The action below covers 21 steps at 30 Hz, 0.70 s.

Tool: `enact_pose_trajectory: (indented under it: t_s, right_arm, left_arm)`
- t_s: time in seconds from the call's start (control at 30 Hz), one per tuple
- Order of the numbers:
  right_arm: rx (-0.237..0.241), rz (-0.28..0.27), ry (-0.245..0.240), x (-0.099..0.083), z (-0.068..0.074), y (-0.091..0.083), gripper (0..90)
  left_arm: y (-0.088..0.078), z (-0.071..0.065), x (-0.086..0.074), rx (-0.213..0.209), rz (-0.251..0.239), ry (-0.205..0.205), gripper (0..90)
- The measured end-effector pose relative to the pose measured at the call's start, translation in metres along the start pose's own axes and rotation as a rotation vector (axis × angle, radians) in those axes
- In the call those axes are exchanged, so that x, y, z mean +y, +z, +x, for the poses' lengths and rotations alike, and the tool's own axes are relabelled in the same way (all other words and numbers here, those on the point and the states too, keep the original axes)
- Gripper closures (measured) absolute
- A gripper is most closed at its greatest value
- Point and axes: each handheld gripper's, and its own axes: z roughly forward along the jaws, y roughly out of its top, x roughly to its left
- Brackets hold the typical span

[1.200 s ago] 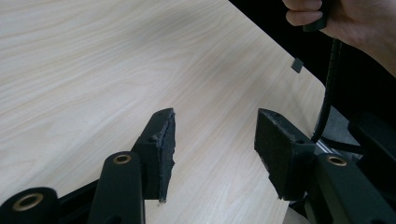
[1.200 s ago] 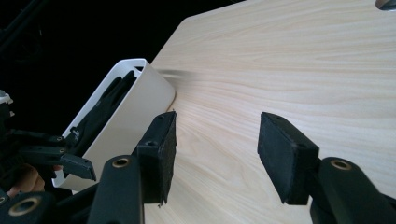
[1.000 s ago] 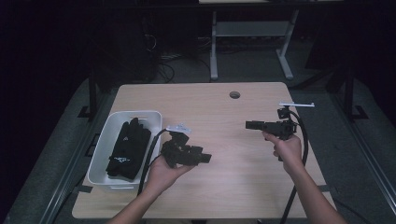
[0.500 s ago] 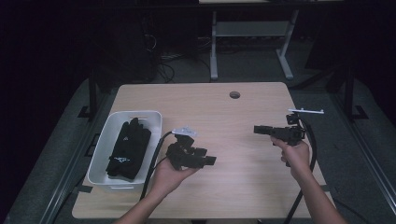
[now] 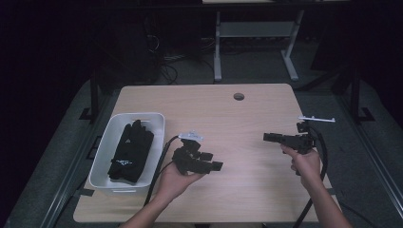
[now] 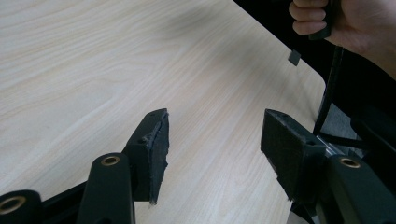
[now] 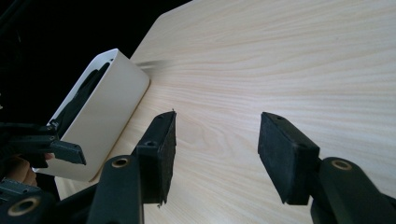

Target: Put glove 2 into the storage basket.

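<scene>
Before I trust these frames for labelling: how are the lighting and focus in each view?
High view: the table is evenly lit, the surroundings nearly black, and the dark gloves in the white bin lose detail. Left gripper view: wood grain sharp, the near pads slightly soft. Right gripper view: the bin is bright against a black background, with a faint streak beside its rim.
</scene>
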Motion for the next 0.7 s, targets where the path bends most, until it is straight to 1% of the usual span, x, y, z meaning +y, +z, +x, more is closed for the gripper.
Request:
enact_pose_trajectory:
  t_s: [0.23, 0.33, 0.43, 0.6, 0.7]
  right_arm:
    - [-0.01, 0.001, 0.009, -0.006, -0.005, -0.006, 46.4]
    - [-0.015, 0.004, 0.009, -0.009, -0.007, -0.009, 46.4]
    - [-0.015, -0.001, 0.015, -0.013, -0.009, -0.011, 46.3]
    - [-0.019, 0.003, 0.018, -0.018, -0.012, -0.014, 46.2]
    - [-0.02, 0.002, 0.018, -0.021, -0.013, -0.016, 46.0]
  left_arm:
    - [0.003, 0.001, -0.003, -0.004, 0.003, -0.005, 40.7]
    - [0.005, 0.0, -0.005, -0.005, 0.005, -0.002, 39.6]
    - [0.008, -0.001, -0.006, -0.005, 0.018, 0.005, 39.0]
    - [0.012, -0.002, -0.007, -0.01, 0.022, 0.005, 38.7]
    - [0.014, -0.003, -0.007, -0.012, 0.026, 0.012, 38.6]
